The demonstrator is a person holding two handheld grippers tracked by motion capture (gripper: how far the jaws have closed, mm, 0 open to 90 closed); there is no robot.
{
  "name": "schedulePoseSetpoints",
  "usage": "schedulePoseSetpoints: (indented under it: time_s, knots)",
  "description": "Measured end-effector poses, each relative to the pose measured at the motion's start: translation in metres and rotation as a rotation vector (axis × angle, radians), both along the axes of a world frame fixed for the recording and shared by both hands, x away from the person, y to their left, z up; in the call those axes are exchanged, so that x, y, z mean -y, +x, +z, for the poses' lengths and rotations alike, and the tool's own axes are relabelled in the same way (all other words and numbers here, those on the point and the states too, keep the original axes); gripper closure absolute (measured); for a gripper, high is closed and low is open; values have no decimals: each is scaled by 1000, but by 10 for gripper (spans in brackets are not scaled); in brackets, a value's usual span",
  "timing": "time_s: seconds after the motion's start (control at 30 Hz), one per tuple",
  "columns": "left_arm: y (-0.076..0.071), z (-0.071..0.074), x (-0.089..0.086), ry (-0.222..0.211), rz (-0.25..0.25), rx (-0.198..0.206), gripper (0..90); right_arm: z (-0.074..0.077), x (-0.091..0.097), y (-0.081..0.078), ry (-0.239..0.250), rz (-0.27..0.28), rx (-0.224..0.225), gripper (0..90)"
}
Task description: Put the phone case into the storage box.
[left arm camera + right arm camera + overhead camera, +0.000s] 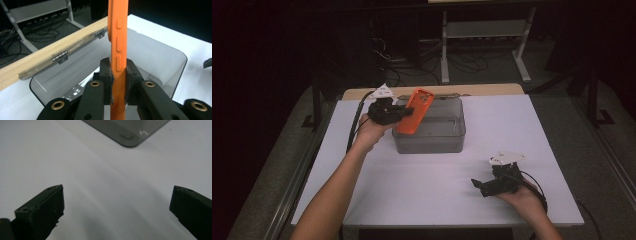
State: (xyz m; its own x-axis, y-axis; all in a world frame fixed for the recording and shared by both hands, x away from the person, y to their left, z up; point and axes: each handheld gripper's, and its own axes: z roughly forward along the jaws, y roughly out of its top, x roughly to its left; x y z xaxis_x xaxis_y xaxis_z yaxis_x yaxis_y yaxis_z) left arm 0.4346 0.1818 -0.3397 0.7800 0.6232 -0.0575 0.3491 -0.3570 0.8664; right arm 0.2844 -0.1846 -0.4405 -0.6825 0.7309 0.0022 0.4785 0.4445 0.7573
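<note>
A white worktop (422, 185) stands in a dark room, a wooden strip (492, 90) along its far edge. The left gripper (404, 113) clamps an orange case (414, 112) above the grey bin (447, 142) near that edge. The right gripper (478, 186) rests wide near the front right corner.

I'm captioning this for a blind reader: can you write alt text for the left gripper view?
The left claw clamps an orange phone case edge-on, upright, above a smoky clear box on a white table. A hinged wooden strip runs behind the box.

Phone case (414, 111) above bin (447, 140)
</note>
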Motion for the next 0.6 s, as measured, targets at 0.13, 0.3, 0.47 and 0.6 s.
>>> schedulePoseSetpoints:
  time_s: [0.13, 0.3, 0.47, 0.6]
  knots:
    - [2, -2, 2, 27, 6, -26, 798, 0, 0, 0, 0, -1, 0, 0]
    - [5, -3, 5, 73, 17, -61, 798, 0, 0, 0, 0, 1, -1, 0]
    - [8, -1, 8, 108, 28, -90, 798, 0, 0, 0, -1, 1, 0, 0]
    - [11, 1, 12, 138, 35, -113, 797, 0, 0, 0, 1, 0, 1, 0]
